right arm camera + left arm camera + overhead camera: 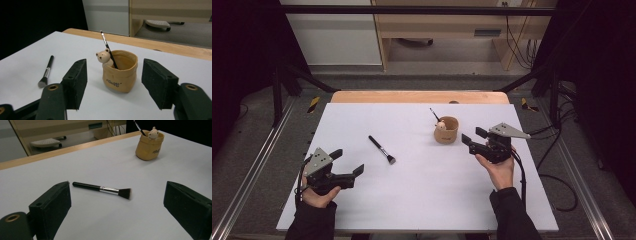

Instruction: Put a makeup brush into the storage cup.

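A tan cup [446,131] with a small bear figure [103,57] on its rim stands right of the table's middle. A thin black brush [107,47] leans in it. A black makeup brush [382,149] with a silver ferrule lies flat left of the middle. My right gripper [473,135] is open just right of the cup, nothing between its jaws; in the right gripper view [115,77] the cup [120,71] sits ahead of them. My left gripper [348,161] is open near the front left, and in its own view [117,202] the makeup brush [102,188] lies ahead.
A white sheet [427,200] covers the wooden table [419,96]. Beyond the far edge are the floor and a light wooden desk [437,25]. Black cables [557,175] trail off the table's right side.
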The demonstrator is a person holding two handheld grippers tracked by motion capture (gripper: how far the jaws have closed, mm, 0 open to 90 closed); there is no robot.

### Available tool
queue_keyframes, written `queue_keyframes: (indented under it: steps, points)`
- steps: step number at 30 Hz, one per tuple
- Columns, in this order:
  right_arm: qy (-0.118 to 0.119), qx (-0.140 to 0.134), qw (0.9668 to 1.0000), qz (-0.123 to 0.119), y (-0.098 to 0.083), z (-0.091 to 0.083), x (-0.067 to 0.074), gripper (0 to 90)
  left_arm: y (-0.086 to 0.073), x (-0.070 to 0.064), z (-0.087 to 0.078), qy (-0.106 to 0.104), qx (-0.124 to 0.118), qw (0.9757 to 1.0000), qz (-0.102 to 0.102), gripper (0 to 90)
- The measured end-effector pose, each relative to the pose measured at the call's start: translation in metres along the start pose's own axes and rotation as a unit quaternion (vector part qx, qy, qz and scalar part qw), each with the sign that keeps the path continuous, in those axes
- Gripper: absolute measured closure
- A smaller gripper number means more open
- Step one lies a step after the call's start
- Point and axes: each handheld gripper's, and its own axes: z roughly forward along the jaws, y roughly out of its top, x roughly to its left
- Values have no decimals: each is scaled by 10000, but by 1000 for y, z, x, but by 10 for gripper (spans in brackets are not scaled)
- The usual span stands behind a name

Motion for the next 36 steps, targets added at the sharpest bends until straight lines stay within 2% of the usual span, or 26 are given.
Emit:
queue_keyframes:
  steps: [10,15,29,36]
  points:
    - [92,-109,9999,-98,-10,-27,-1,236,-2,-1,1,29,5,10000,0,69]
    - [136,-131,9998,-110,-18,-38,-3,202,-2,-1,0,37,18,10000,16,69]
    - [26,-173,9998,-132,-43,-63,-11,98,-3,0,-2,47,-17,10000,-24,69]
    - [1,-203,9997,-115,-48,-72,-13,64,-4,1,-2,37,-13,10000,-20,67]
